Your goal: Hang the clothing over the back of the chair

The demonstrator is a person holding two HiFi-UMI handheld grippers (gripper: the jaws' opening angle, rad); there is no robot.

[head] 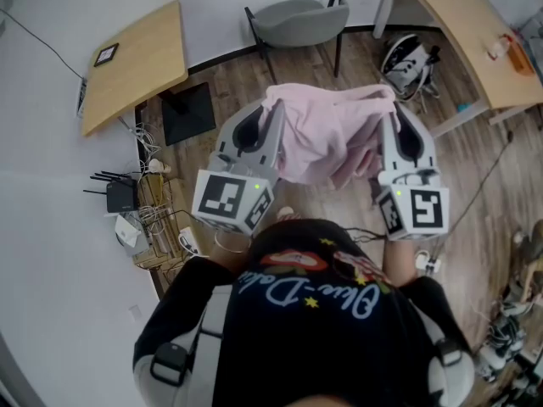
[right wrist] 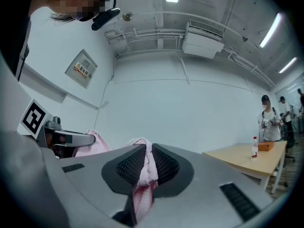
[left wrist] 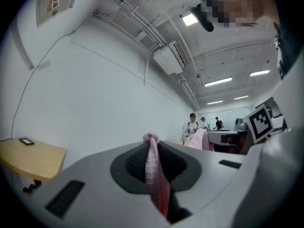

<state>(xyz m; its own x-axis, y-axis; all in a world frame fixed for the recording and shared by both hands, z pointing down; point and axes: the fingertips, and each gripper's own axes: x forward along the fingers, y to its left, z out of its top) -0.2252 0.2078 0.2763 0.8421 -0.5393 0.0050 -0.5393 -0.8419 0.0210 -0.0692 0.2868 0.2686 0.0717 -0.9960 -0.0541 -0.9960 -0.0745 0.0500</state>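
Observation:
A pink garment [head: 327, 134] hangs stretched between my two grippers in front of me, above the wooden floor. My left gripper [head: 273, 107] is shut on its left top edge, and a pink fold [left wrist: 152, 167] shows pinched between the jaws in the left gripper view. My right gripper [head: 390, 108] is shut on the right top edge, with pink cloth [right wrist: 142, 170] bunched between its jaws. Both grippers point level. The grey chair [head: 299, 19] stands beyond the garment, its back facing the wall side. The garment is clear of the chair.
A wooden desk [head: 136, 62] stands at the left with a black monitor base [head: 188, 113] beside it. Another wooden table [head: 475, 36] runs along the right. A router and cables [head: 127, 197] lie by the wall. People stand far off in both gripper views.

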